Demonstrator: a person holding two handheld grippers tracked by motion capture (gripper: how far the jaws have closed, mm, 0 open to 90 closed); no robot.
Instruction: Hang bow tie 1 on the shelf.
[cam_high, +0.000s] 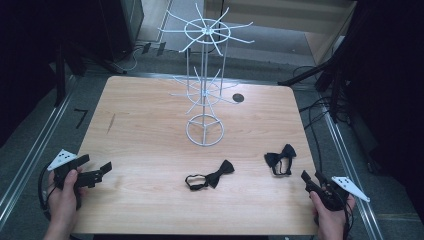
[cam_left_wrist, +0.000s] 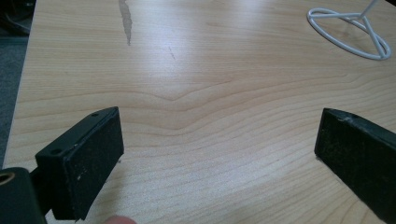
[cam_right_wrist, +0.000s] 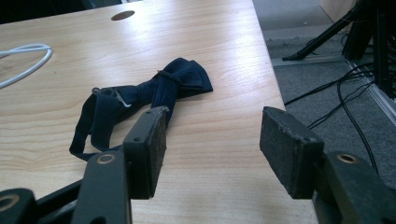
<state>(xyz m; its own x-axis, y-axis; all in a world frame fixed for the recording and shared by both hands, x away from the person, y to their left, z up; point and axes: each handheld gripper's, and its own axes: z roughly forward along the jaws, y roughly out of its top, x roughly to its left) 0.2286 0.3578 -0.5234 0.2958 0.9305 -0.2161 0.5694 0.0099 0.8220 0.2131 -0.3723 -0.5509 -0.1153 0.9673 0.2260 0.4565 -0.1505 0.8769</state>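
Observation:
Two black bow ties lie on the wooden table (cam_high: 150, 130): one (cam_high: 211, 176) near the front middle, the other (cam_high: 280, 158) toward the front right. A white wire display stand (cam_high: 205, 95) with hook arms rises at the table's centre back. My left gripper (cam_high: 106, 167) rests at the front left, jaws wide open over bare wood (cam_left_wrist: 210, 140). At the front right corner my right gripper (cam_high: 306, 178) stands open, a short way from the right bow tie (cam_right_wrist: 149, 95), which lies just beyond its left jaw. Nothing sits between either pair of jaws.
The stand's round wire base (cam_left_wrist: 352, 32) lies ahead of the left gripper. A round cable hole (cam_high: 238, 97) sits at the back right of the table. Cables and dark tripod legs (cam_right_wrist: 336, 60) cover the floor past the table's right edge.

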